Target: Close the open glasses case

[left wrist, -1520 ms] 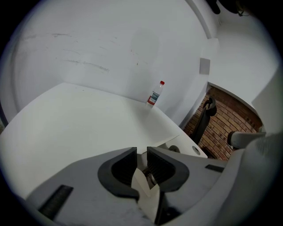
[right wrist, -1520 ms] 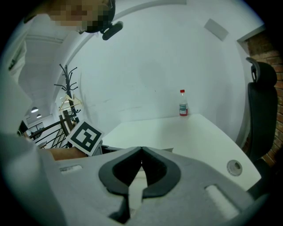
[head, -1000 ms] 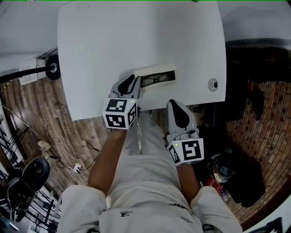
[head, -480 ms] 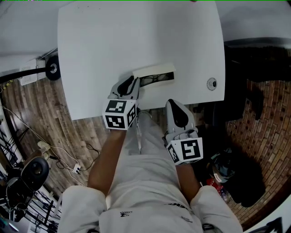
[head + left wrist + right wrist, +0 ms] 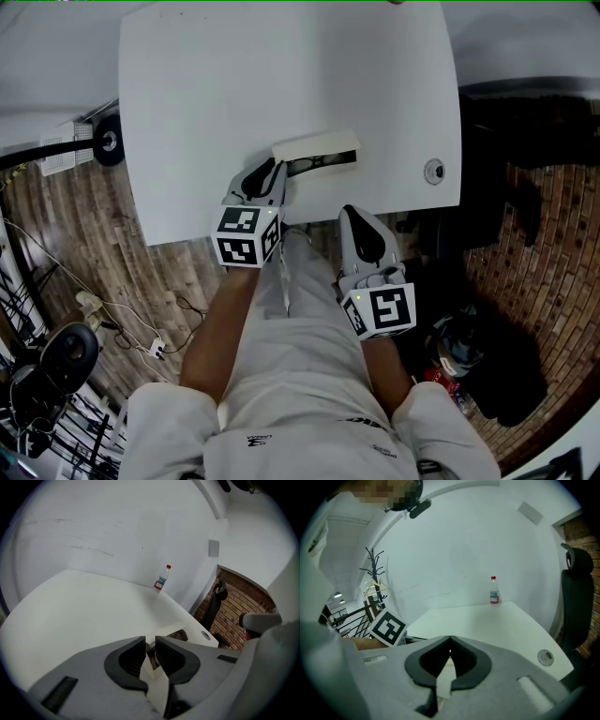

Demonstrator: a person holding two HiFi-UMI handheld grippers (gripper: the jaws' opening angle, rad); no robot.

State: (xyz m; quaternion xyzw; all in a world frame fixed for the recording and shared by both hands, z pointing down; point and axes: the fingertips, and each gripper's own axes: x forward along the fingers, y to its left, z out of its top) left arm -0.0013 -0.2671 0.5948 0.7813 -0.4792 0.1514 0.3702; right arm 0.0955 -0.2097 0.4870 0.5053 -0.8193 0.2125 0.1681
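Observation:
The cream glasses case (image 5: 317,147) lies open near the front edge of the white table (image 5: 281,75), with dark glasses (image 5: 319,166) showing inside. My left gripper (image 5: 274,167) is at the case's left end. In the left gripper view its jaws (image 5: 150,641) stand a little apart and grip that end of the case (image 5: 180,632). My right gripper (image 5: 353,212) hangs just off the table's front edge, to the right of the case and apart from it. It is shut with nothing in it, and the fingertips meet in its own view (image 5: 450,648).
A small bottle with a red cap (image 5: 161,578) stands at the table's far edge. A round cable grommet (image 5: 433,172) sits in the table right of the case. A dark chair (image 5: 576,597) stands to the right on brick-patterned floor. Cables lie on the wooden floor at the left.

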